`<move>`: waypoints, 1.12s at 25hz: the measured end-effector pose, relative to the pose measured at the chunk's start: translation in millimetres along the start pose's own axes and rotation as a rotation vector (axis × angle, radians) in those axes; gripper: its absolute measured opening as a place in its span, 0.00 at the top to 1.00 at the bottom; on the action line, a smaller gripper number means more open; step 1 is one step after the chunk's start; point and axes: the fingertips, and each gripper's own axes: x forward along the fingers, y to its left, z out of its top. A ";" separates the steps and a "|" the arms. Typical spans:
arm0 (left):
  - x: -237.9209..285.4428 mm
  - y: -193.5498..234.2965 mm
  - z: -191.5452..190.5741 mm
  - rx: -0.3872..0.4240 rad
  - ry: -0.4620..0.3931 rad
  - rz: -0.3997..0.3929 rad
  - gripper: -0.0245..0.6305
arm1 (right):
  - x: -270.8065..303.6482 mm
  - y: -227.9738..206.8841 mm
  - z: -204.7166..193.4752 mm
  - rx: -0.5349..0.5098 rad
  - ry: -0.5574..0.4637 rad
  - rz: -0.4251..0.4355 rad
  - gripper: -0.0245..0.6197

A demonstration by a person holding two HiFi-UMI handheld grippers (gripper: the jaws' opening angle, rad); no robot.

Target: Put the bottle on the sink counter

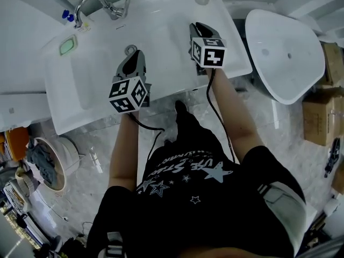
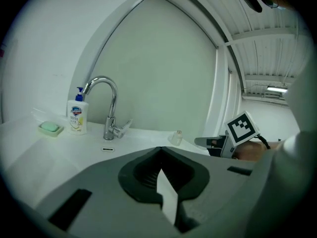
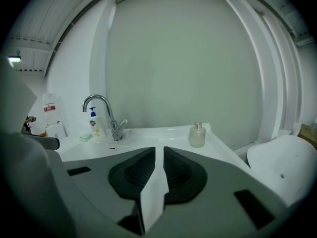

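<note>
Bottle (image 3: 197,135) comes first: a small, squat, clear one with a short neck and a pale cap. It stands upright on the sink counter (image 1: 228,42) at the back right corner, close to the wall and apart from everything else. Nothing holds or touches it.

Judging by that, the placing itself looks done, and no lift or carry is left. The next move only calls for keeping both tools clear of the bottle so it is not knocked toward the counter's edge.

The right gripper (image 1: 198,28) hangs over the basin's right side, nearer the person than the bottle. Its jaws are drawn almost together with only a thin slit between them, and nothing is in it. The left gripper (image 1: 132,51) sits over the basin's middle, its jaws closed and empty. Further left stand the faucet (image 1: 94,4), the soap dispenser (image 3: 94,125) and the green soap dish (image 1: 68,45).
</note>
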 end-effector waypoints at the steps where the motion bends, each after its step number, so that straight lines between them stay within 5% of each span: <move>1: -10.7 1.4 -0.4 0.002 -0.004 0.003 0.95 | -9.1 5.4 1.3 -0.005 -0.015 -0.009 0.89; 8: -81.4 4.1 -4.8 0.012 -0.035 0.024 0.95 | -75.1 40.3 10.9 -0.020 -0.112 -0.032 0.95; 28: -228.9 -7.5 -41.8 0.016 -0.062 0.067 0.95 | -207.0 126.1 -44.9 -0.083 -0.088 0.047 0.95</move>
